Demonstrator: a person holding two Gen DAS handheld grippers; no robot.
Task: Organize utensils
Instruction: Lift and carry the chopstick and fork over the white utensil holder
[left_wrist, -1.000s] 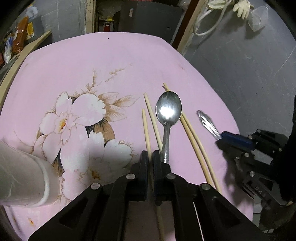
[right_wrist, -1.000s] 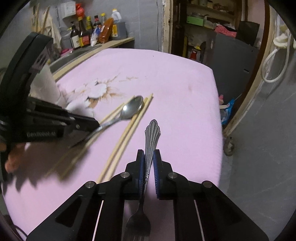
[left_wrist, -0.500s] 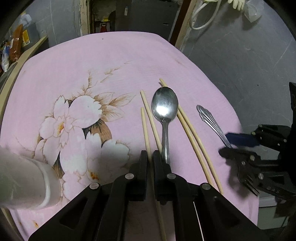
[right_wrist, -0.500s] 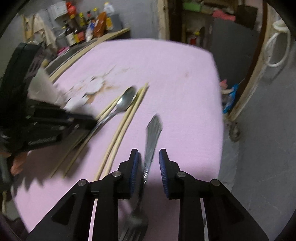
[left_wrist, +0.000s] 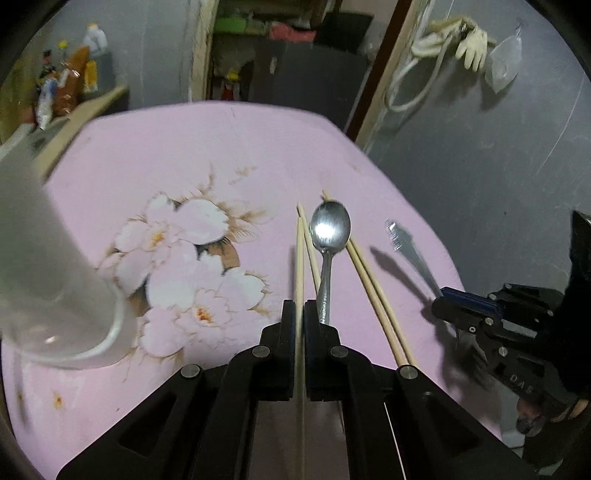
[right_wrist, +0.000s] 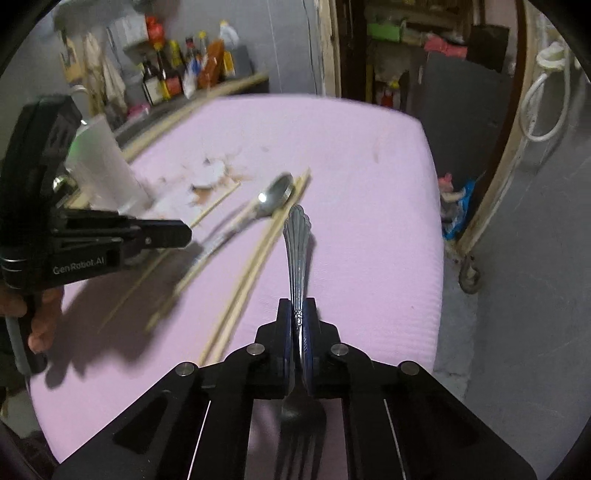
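Observation:
My left gripper (left_wrist: 300, 306) is shut on a pale wooden chopstick (left_wrist: 300, 258), which runs up between its fingers and hangs above the pink flowered cloth (left_wrist: 184, 155). A second chopstick (left_wrist: 312, 254), a steel spoon (left_wrist: 330, 225) and a pair of chopsticks (left_wrist: 373, 288) lie just to the right. My right gripper (right_wrist: 298, 306) is shut on a steel fork (right_wrist: 295, 251) by its handle, with the tines pointing back under the gripper. The fork (left_wrist: 406, 247) stands lifted off the cloth in the right gripper (left_wrist: 441, 299). The left gripper (right_wrist: 184, 232) is at the left.
A white cup (left_wrist: 48, 277) stands at the table's left, close to my left gripper. Bottles (right_wrist: 184, 74) line a shelf behind the table. The cloth's right edge (right_wrist: 432, 221) drops to a grey floor. A hand (right_wrist: 40, 317) holds the left gripper.
The right jaws opened briefly around the fork and closed on it again. Both grippers have tilted and risen a little; the chopstick and the fork now hang above the cloth.

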